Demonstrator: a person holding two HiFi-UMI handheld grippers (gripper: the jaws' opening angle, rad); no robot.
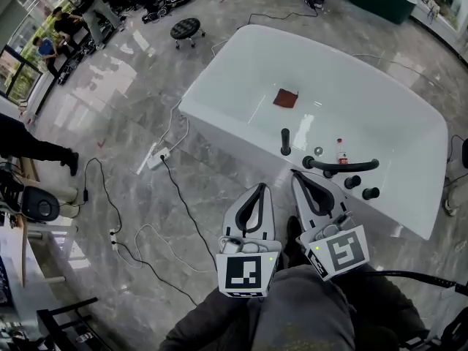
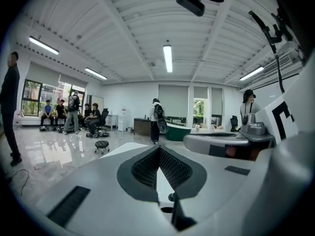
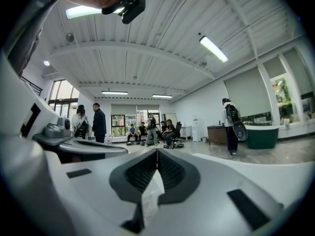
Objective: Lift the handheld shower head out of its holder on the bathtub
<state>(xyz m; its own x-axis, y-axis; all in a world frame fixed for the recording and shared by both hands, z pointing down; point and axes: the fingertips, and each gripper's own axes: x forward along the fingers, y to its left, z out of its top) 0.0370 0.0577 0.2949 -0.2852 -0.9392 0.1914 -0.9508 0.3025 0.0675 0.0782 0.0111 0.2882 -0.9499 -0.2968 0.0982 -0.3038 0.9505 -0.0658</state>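
The white bathtub [image 1: 219, 126] fills the middle of the head view. On its near rim lies the black handheld shower head [image 1: 344, 166], flat across its holder, with black knobs [image 1: 352, 182] beside it and an upright black lever [image 1: 285, 142] to its left. My left gripper [image 1: 259, 186] is shut and empty, short of the tub's near wall. My right gripper [image 1: 295, 172] is shut and empty too, its tips close to the rim just left of the shower head. In the gripper views the left gripper [image 2: 158, 149] and the right gripper [image 3: 157, 151] show their jaws pressed together.
A small bottle [image 1: 340, 151] stands on the rim behind the fixtures, and a brown square [image 1: 286, 98] lies inside the tub. Cables and a power strip [image 1: 157, 158] trail over the marble floor at left. A black stool [image 1: 186, 28] and several people are farther off.
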